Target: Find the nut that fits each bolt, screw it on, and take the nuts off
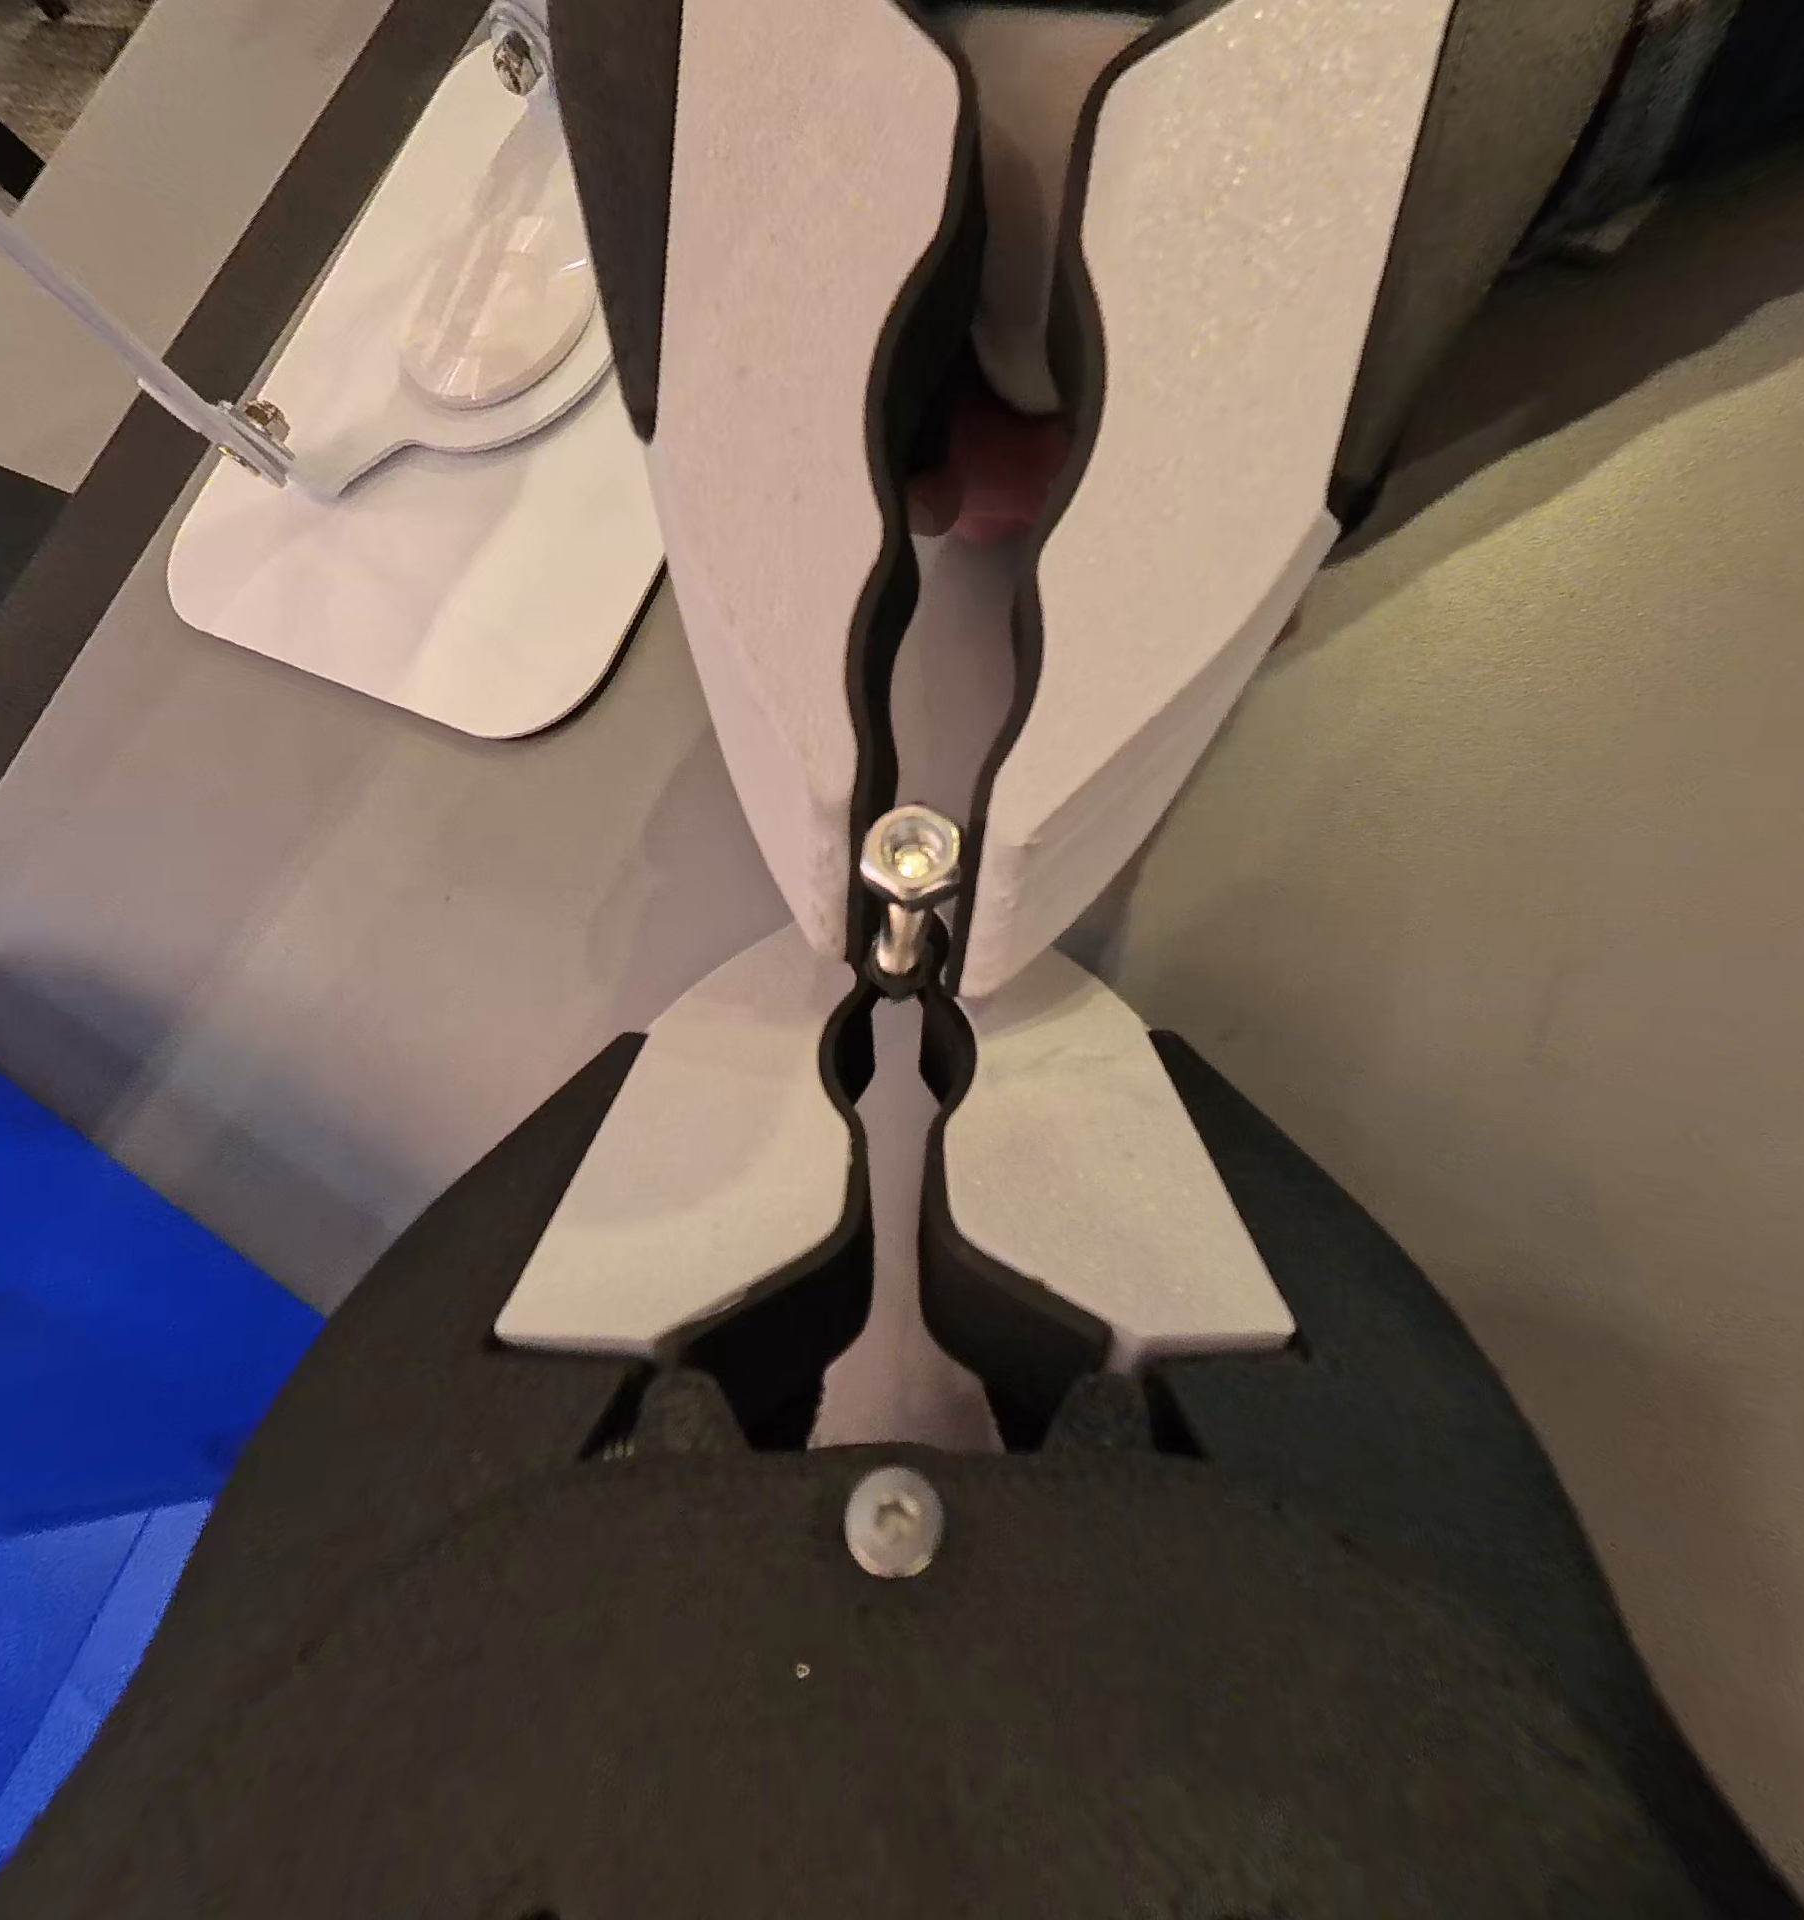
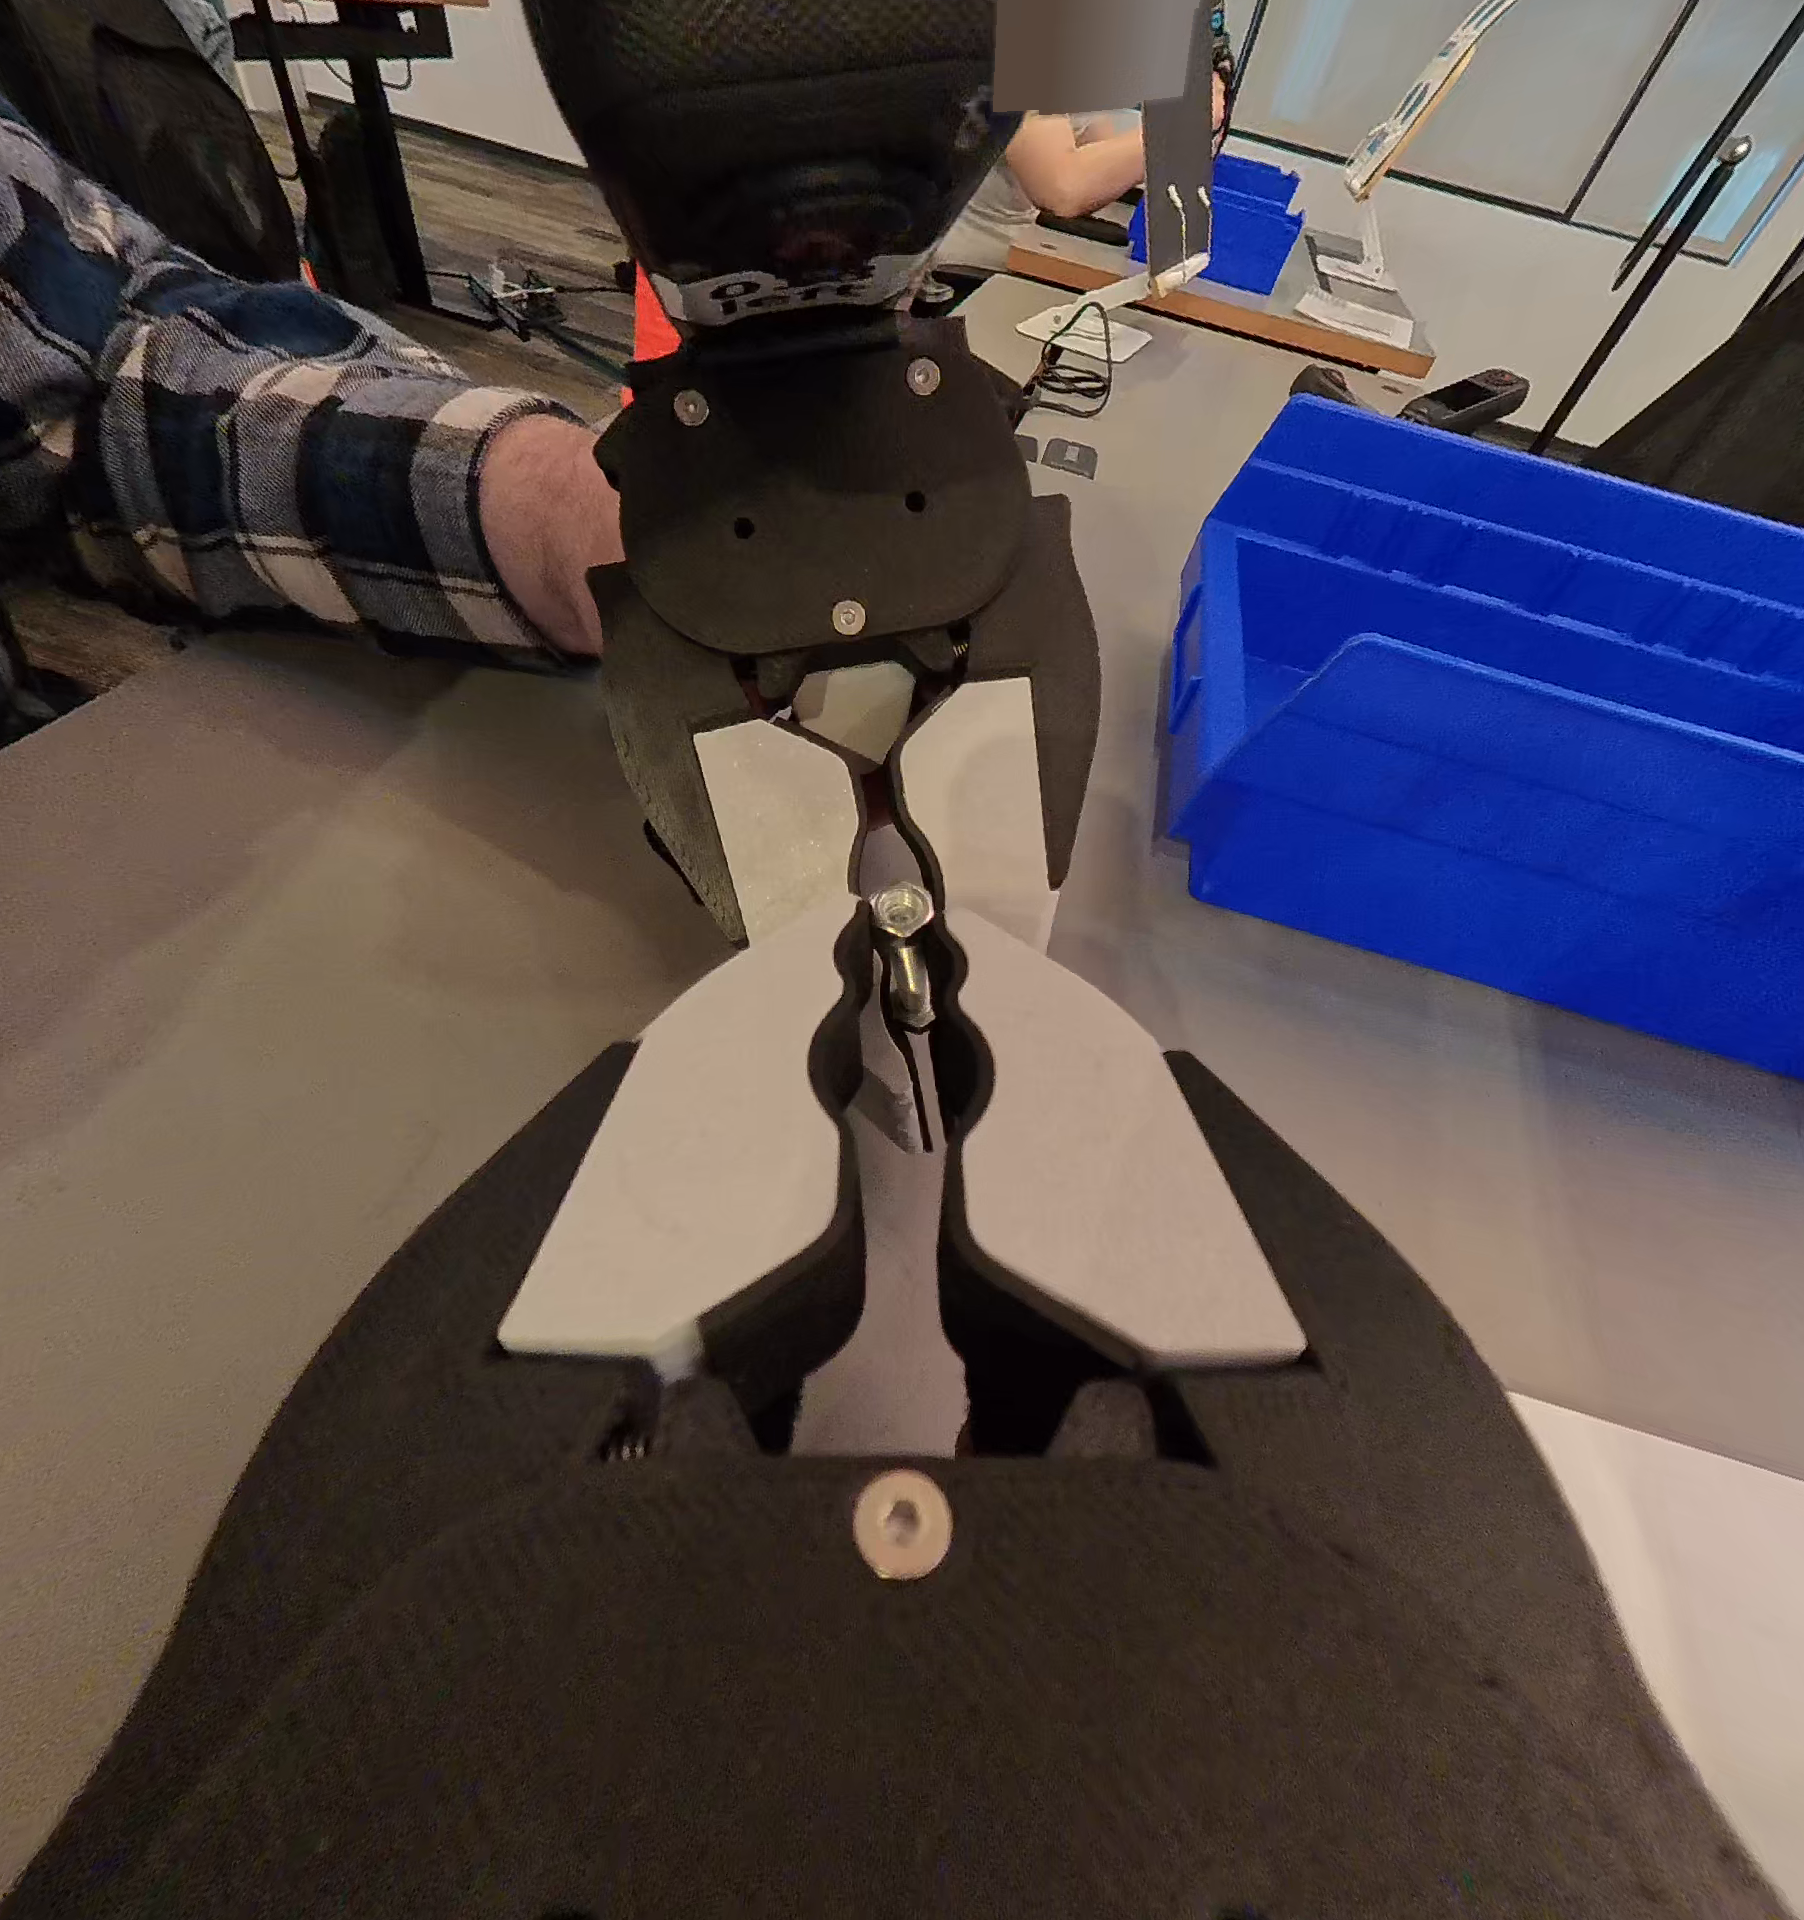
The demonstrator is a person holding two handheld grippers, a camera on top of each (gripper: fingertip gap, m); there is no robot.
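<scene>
A small silver bolt [image 1: 885,940] stands roughly upright between the two grippers, with a silver hex nut [image 1: 913,857] on its upper end. My left gripper [image 1: 893,985] is shut on the bolt's lower end. My right gripper [image 1: 913,930] comes in from the top of the left wrist view, and its black pads press on both sides of the nut. In the right wrist view the nut [image 2: 900,909] sits at my right gripper's tips [image 2: 900,933]. The bolt shaft [image 2: 908,982] runs down between its fingers. The left gripper's white fingers [image 2: 773,821] lie beyond and partly underneath.
A blue bin [image 2: 1500,790] stands on the grey table [image 2: 202,1039] to the right. A person's hand and plaid sleeve [image 2: 202,447] hold the left gripper. A white stand base [image 1: 410,540] lies at the far left. A white sheet [image 2: 1708,1579] is at the near right. My right fingertips sit around 5 cm from my left ones.
</scene>
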